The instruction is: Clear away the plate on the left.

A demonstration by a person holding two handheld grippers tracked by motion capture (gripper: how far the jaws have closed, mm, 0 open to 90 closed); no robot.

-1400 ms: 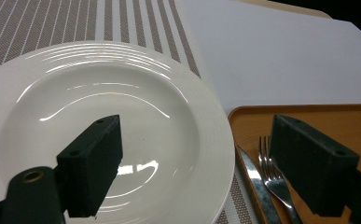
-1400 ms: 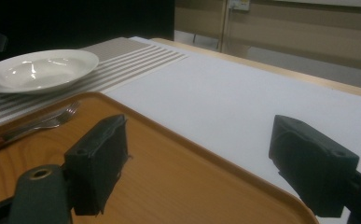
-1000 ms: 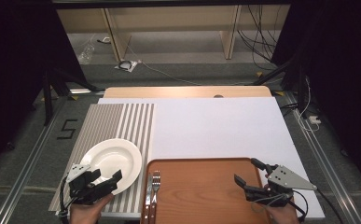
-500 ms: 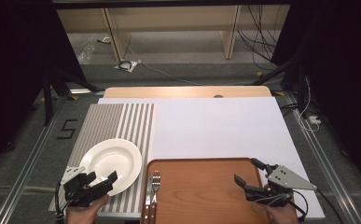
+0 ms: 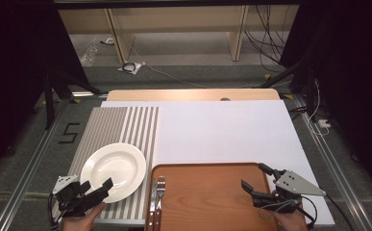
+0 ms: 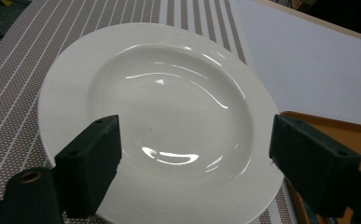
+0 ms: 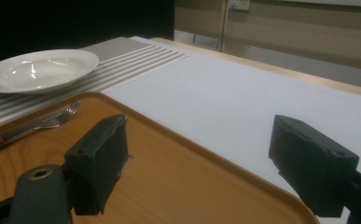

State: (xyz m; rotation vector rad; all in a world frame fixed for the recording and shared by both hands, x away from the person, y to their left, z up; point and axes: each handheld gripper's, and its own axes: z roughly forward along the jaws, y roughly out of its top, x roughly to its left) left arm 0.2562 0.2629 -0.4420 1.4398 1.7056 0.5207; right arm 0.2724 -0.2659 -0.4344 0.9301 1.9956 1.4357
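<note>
A white deep plate (image 5: 112, 168) rests on the striped placemat (image 5: 118, 122) at the near left. My left gripper (image 5: 97, 186) hovers at the plate's near rim, open, its jaws spread over the plate (image 6: 169, 107) with nothing between them; the left gripper (image 6: 194, 149) looks straight into the bowl. My right gripper (image 5: 254, 176) stands open over the near right corner of the orange tray (image 5: 207, 202), holding nothing. From the right gripper (image 7: 197, 158) the tray (image 7: 159, 186) lies below, with the plate (image 7: 38, 70) farther off.
A fork (image 5: 161, 185) and a knife (image 5: 153, 195) lie side by side at the tray's left edge; the fork (image 7: 52, 119) also appears from the right gripper. A white sheet (image 5: 222, 130) covers the table beyond the tray. Cables and shelving stand past the far edge.
My left gripper has drawn back slightly toward the near left edge, staying open at the plate's rim. The right gripper, plate, tray and cutlery have not moved.
</note>
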